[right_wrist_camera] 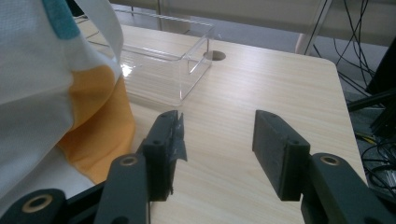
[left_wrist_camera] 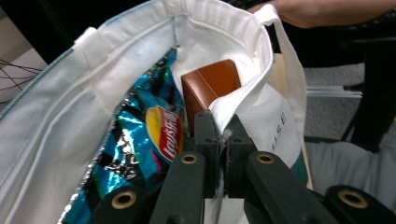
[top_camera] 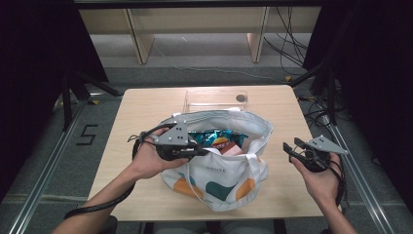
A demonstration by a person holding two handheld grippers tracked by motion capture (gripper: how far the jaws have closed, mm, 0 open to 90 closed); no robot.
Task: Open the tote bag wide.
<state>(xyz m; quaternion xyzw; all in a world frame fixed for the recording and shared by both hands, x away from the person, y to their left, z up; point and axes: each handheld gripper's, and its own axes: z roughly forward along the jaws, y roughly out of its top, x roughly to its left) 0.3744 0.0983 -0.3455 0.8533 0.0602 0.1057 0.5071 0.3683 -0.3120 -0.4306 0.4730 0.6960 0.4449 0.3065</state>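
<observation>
High view: left gripper (top_camera: 207,152) clamped on tote bag (top_camera: 221,183) rim. Right gripper (top_camera: 293,148) jaws apart, holding nothing, near the bag's right. Wooden table (top_camera: 146,105), dark room.

Light wooden table (top_camera: 146,105) stood on grey carpet floor (top_camera: 195,73). Pale wooden shelving (top_camera: 141,44) stood behind it. Black cables (top_camera: 287,48) lay on the floor at right. Dark curtains (top_camera: 34,44) flanked both sides.

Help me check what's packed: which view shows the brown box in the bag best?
The left gripper view: the brown box stands close beside the chip bag. The high view shows a sliver; the right gripper view shows the tote's outside.
</observation>
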